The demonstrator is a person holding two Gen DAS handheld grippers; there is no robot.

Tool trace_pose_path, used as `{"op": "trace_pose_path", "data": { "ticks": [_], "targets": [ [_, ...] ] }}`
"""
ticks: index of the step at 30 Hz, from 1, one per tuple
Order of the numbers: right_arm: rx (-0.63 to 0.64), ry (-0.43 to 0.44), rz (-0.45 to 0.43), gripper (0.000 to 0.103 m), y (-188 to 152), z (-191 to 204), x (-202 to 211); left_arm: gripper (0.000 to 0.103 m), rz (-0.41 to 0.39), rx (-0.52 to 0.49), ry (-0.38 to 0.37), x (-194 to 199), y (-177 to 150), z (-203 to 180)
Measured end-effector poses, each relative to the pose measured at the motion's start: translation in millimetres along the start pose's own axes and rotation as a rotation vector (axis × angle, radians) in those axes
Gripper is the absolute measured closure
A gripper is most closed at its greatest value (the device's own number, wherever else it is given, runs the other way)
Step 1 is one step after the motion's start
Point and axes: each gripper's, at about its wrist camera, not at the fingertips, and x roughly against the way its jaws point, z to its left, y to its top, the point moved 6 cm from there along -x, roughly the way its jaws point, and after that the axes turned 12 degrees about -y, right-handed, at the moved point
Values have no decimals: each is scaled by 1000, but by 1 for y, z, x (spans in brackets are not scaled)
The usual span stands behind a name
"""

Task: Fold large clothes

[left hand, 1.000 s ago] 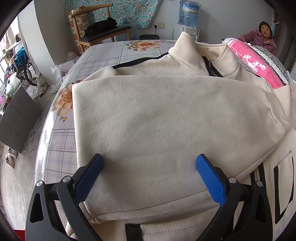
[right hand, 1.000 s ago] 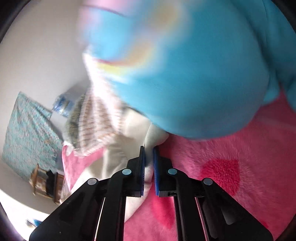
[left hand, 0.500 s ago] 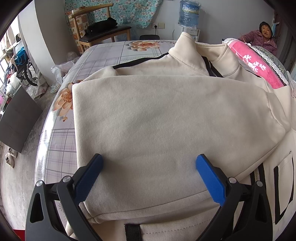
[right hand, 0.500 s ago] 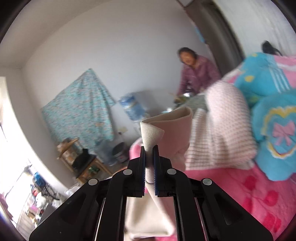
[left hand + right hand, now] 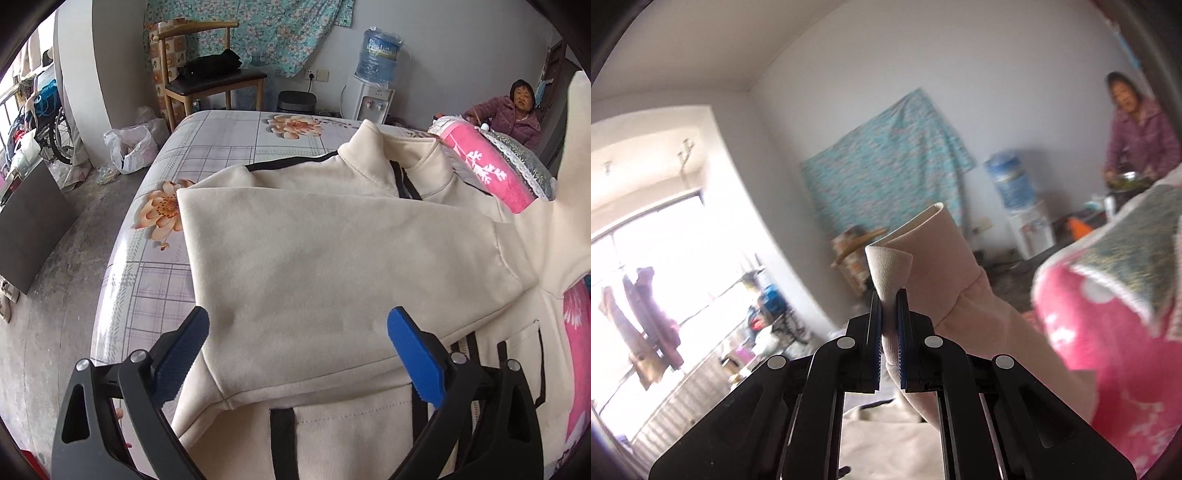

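Mostly the cream jacket lies flat on the floral bedsheet, one sleeve folded across its chest, black trim at collar and pockets; its hem runs out of frame below. The left gripper hangs wide open above it. The right gripper pinches the other sleeve's cuff, lifted; background blurred there.

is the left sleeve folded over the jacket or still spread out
Folded: the left sleeve lies flat across the cream jacket's front, cuff end toward the bed's edge.
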Motion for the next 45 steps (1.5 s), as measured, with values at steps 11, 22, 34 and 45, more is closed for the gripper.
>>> {"op": "trace_pose_path", "data": {
  "ticks": [11, 22, 34, 45],
  "targets": [
    [327, 73, 492, 87, -209, 124, -155, 27, -16, 50, -214, 43, -28, 12],
    [314, -61, 512, 47, -196, 41, -105, 36, -41, 122, -235, 27, 5, 33],
    [48, -481, 587, 57, -176, -174, -131, 100, 25, 132, -68, -14, 7, 61],
    [-32, -325, 488, 100, -165, -167, -118, 101, -133, 70, -186, 36, 47, 37]
  ]
}}
